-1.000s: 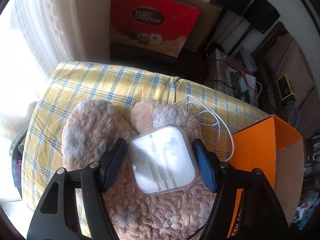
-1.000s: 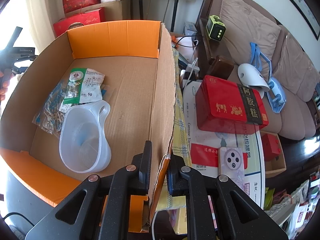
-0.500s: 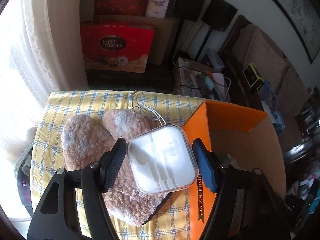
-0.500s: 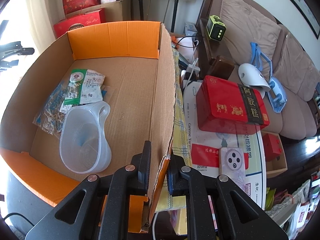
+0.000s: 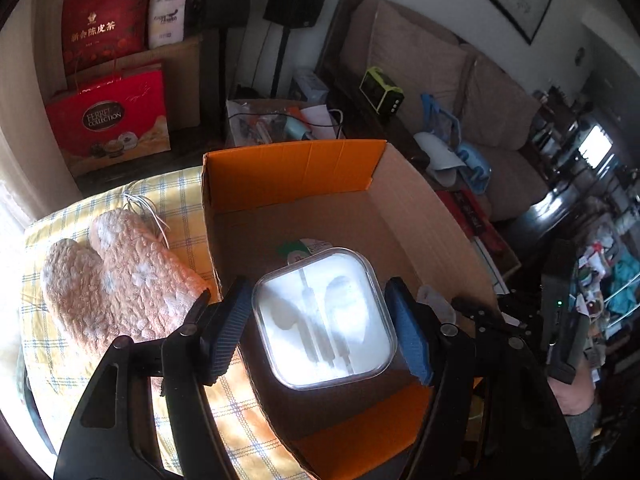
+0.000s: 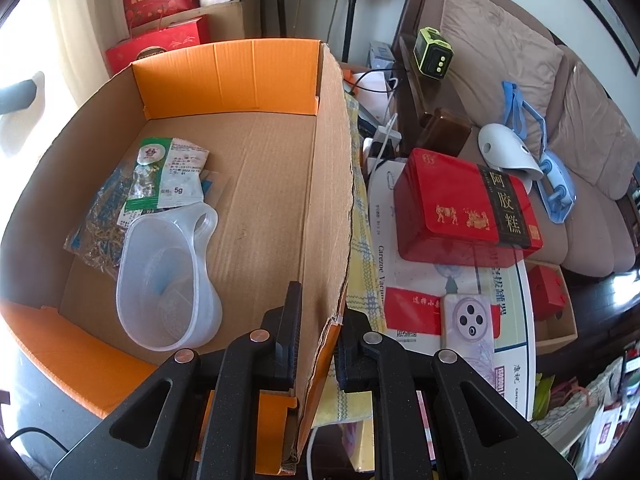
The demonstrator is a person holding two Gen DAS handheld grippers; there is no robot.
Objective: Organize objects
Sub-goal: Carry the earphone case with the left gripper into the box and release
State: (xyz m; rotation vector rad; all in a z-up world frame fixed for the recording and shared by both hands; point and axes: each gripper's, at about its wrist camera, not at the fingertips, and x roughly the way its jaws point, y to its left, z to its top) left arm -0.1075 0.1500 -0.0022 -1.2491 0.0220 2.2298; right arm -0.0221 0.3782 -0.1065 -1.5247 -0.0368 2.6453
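The left gripper [image 5: 322,326] sits low in the frame, its blue-padded fingers [image 5: 228,322] clamped on either side of a clear earphone case [image 5: 326,318], which hangs over the open cardboard box [image 5: 420,216] near its front wall. To the left of the box, a pair of fuzzy pink slippers [image 5: 120,276] lies on the yellow checked cloth [image 5: 52,376], with a white cable [image 5: 146,210] at their upper end.

The right gripper [image 6: 316,344] is at the bottom centre of its view, jaws pinched on the right-hand wall of the box, one finger inside, one outside. Inside, at the left of the frame, a clear plastic scoop [image 6: 170,276] rests partly on a green-and-white packet [image 6: 168,176] and a bag of dried herbs [image 6: 100,224]. Right of the box, a red tin [image 6: 464,208] sits on a table.
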